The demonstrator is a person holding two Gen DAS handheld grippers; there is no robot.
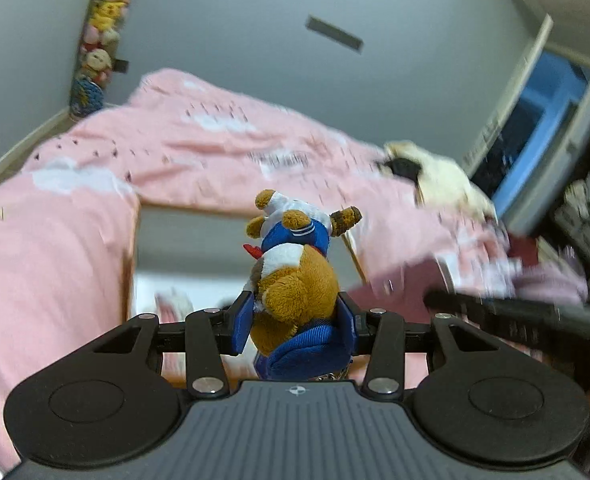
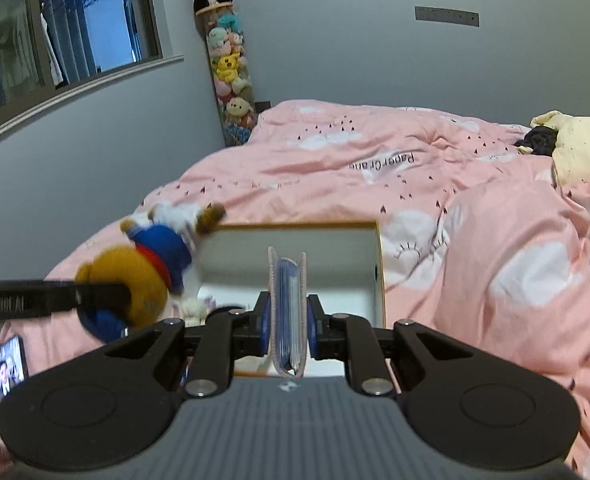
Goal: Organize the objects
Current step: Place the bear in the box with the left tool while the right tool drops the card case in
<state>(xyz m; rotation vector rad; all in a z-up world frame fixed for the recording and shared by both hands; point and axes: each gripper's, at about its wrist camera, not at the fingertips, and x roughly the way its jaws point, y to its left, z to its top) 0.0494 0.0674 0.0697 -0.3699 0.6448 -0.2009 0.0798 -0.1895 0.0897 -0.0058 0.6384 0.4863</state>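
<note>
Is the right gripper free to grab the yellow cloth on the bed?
Probably not yet: the right gripper is shut on a clear card sleeve, and the yellow cloth lies far off across the pink duvet.

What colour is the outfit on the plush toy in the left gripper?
Blue and white, with a red neckerchief, on the plush toy; clearest in the left wrist view.

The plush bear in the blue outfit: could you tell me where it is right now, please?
The plush bear is clamped in the left gripper, held above the open box on the pink duvet; in the right wrist view, it shows at left.
</note>
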